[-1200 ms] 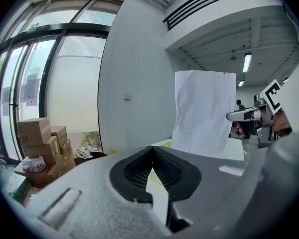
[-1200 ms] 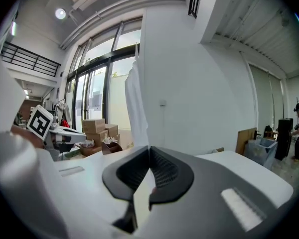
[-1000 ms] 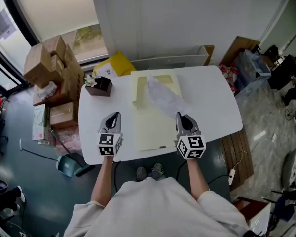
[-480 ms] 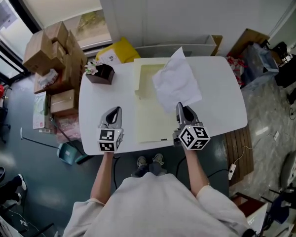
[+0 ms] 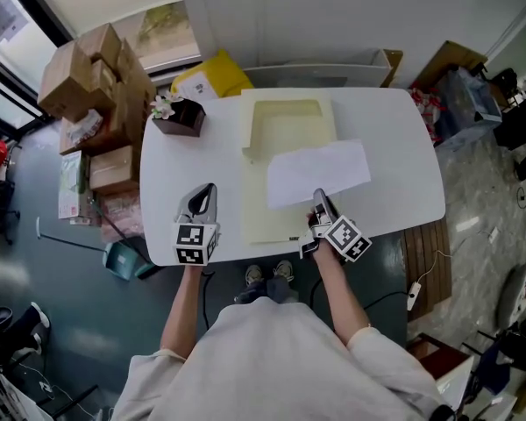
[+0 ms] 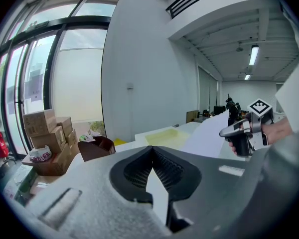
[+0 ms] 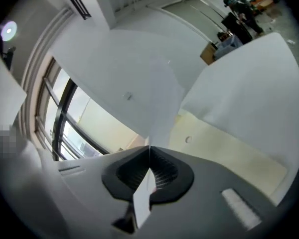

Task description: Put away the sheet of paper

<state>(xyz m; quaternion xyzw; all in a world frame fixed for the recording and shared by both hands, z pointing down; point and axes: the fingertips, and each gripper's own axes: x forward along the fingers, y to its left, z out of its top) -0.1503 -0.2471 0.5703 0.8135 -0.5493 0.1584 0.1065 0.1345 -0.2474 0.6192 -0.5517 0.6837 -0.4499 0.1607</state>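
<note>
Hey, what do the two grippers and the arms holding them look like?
The left gripper and right gripper are grey with black ribbed pads. Each carries a white cube with black square markers. The person wears a pale short-sleeved shirt.

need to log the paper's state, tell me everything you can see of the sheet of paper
The sheet of paper is plain white, thin and rectangular, with no crease showing. The right gripper is shut on its near edge. It spreads away from the person over the pale yellow folder on the white table, its right end past the folder's edge. In the left gripper view it looks tilted and lifted, not flat. Nothing else is seen touching it.
</note>
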